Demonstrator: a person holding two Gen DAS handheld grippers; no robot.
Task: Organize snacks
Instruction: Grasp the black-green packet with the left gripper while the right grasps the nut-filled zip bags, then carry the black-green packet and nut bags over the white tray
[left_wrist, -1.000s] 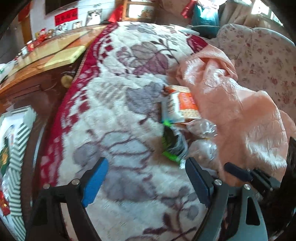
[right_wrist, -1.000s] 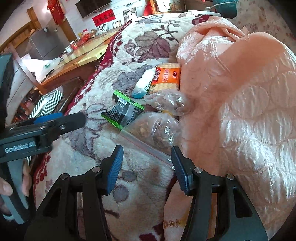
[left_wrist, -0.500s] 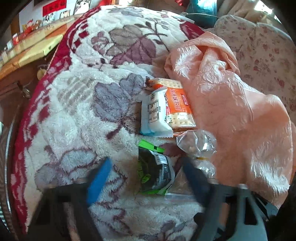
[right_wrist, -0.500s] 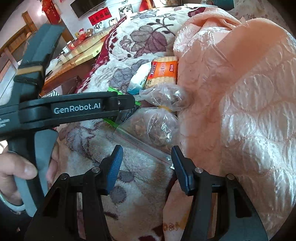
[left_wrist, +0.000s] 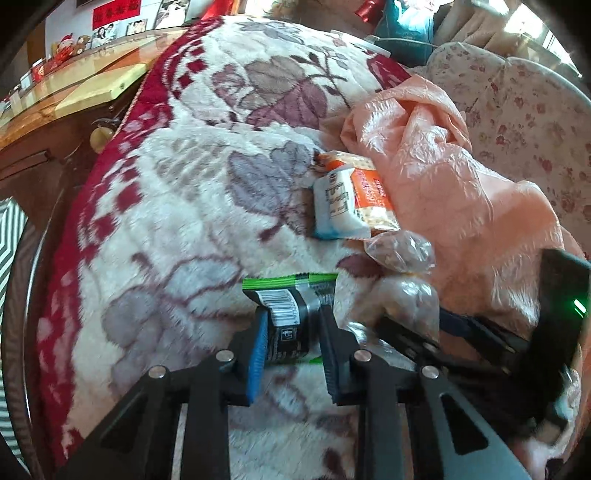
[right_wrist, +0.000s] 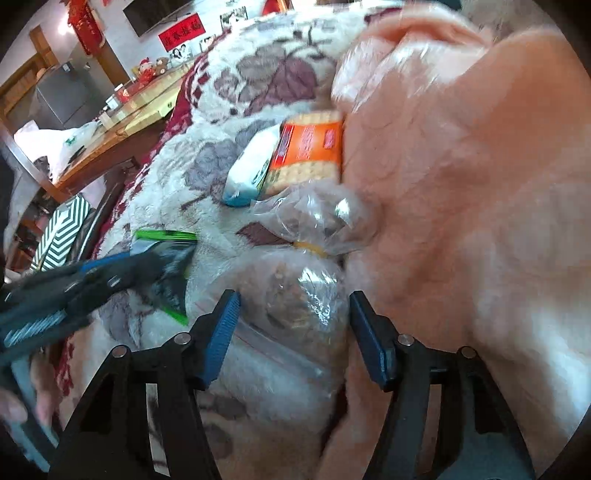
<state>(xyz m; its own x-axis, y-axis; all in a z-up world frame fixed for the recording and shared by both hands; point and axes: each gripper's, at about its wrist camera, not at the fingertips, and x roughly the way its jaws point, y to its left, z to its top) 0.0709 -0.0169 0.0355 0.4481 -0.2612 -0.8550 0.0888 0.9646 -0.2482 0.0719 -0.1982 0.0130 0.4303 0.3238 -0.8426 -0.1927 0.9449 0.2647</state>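
Note:
Several snacks lie on a floral fleece blanket (left_wrist: 184, 203). A black and green packet (left_wrist: 288, 306) sits between the pads of my left gripper (left_wrist: 293, 314); the jaws are closing and both pads press its sides. In the right wrist view this gripper (right_wrist: 159, 262) is a blur over the packet (right_wrist: 166, 236). My right gripper (right_wrist: 291, 314) straddles a clear zip bag of nuts (right_wrist: 303, 295). Its jaws are opening and the pads stand off the bag. Beyond lie a smaller clear bag (right_wrist: 321, 218), an orange cracker pack (right_wrist: 306, 151) and a white and blue packet (right_wrist: 251, 173).
A peach quilt (left_wrist: 443, 166) is bunched along the right of the snacks. A flower-print sofa back (left_wrist: 517, 110) rises behind it. At the left stand a wooden table (left_wrist: 55, 96) and a green-striped box (right_wrist: 62, 229) below the blanket's red edge.
My left gripper has come down over the black and green packet and narrowed from wide open onto it. My right gripper has moved forward around the zip bag and spread wider.

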